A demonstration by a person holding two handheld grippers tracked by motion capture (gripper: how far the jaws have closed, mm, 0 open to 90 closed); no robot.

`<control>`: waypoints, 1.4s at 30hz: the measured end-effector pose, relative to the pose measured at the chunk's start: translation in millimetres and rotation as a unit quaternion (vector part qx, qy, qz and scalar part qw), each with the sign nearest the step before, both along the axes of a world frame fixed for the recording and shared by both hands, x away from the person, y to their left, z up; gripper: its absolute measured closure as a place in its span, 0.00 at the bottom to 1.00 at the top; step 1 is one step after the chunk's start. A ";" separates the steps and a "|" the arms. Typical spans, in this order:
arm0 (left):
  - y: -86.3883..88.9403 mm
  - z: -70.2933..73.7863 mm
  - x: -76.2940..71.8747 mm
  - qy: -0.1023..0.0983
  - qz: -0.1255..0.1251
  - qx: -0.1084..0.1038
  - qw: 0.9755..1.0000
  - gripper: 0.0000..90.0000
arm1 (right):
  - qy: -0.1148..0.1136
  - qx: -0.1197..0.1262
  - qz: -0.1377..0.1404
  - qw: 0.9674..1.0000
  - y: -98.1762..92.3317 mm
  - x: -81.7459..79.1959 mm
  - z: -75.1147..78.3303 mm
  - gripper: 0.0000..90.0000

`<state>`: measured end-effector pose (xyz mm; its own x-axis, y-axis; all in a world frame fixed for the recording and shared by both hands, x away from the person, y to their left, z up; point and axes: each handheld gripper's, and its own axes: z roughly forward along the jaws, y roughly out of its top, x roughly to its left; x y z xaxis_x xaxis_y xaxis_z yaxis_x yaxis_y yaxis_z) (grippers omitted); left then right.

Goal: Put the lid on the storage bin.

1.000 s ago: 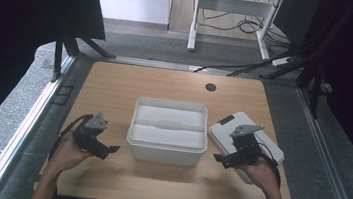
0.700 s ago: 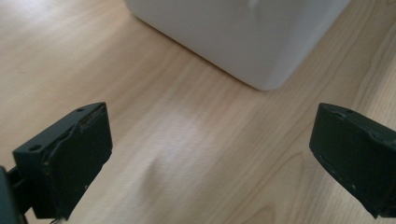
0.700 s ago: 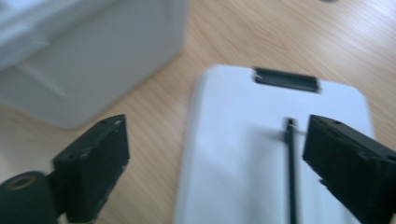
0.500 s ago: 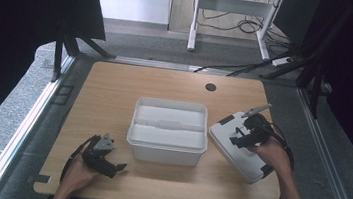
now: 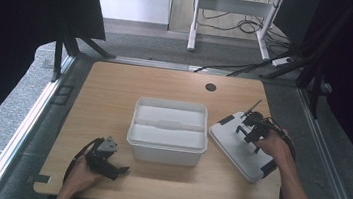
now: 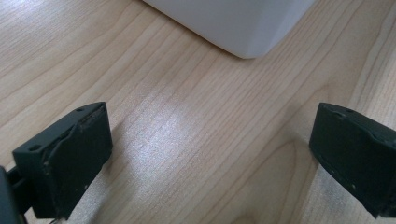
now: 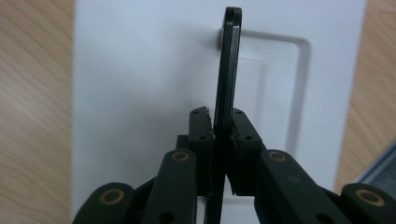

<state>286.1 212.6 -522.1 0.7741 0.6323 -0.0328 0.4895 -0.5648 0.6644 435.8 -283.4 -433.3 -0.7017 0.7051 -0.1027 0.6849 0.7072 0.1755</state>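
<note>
A white lid point(image 5: 239, 148) lies flat on the table, right of the open white box point(image 5: 169, 130). My right gripper point(image 5: 250, 124) is over the lid's far end. Its jaws have just been closing and now stand shut on a thin black strip point(image 7: 229, 60) that rises on edge above the lid point(image 7: 140, 84); the right gripper point(image 7: 217, 117) pinches its near end. My left gripper point(image 5: 117, 169) lies low near the front left of the table, open, with bare wood between its fingers point(image 6: 70, 154). A corner of the box point(image 6: 247, 28) is just ahead of it.
The wooden table point(image 5: 105, 86) has a round cable hole point(image 5: 210, 87) at the back. The lid carries black clips point(image 5: 226, 119) at its ends. Grey floor, metal frame rails and cables surround the table.
The right hand has slid toward the lid's far end and its jaws have closed on the black strip. The left gripper has come down to the table's front edge.
</note>
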 end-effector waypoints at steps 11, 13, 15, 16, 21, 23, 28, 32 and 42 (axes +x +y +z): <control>0.3 0.0 0.1 0.001 0.000 -0.002 1.000 0.00 | 0.014 0.013 0.042 0.999 -10.1 -1.9 28.2 0.94; 0.4 -0.1 0.1 0.001 -0.001 -0.002 1.000 0.00 | 0.011 0.019 0.054 0.998 -11.6 -5.9 39.8 0.94; 0.9 0.0 0.3 0.002 -0.003 -0.005 1.000 0.00 | 0.007 0.020 0.071 0.997 -13.0 -9.4 51.4 0.94; 1.1 0.0 0.4 0.003 -0.004 -0.005 1.000 0.00 | 0.004 0.020 0.077 0.997 -13.3 -11.3 56.9 0.94; 0.7 -0.1 0.0 0.002 -0.007 -0.004 1.000 0.00 | 0.001 0.019 0.098 0.995 -15.0 -17.9 82.9 0.94; 0.5 -0.1 -0.2 0.001 -0.009 -0.004 1.000 0.00 | -0.002 0.027 0.109 0.994 -16.1 -20.0 93.8 0.94; 0.3 -0.1 -0.4 0.001 -0.011 -0.003 1.000 0.00 | -0.007 0.045 0.130 0.990 -15.8 -26.6 117.9 0.94; 0.3 0.0 -0.4 0.002 -0.012 -0.003 1.000 0.00 | -0.011 0.047 0.148 0.988 -13.4 -30.9 133.3 0.94; 0.2 -0.1 -0.4 0.002 -0.012 -0.003 1.000 0.00 | -0.027 0.061 0.199 0.978 8.4 -38.6 165.4 0.94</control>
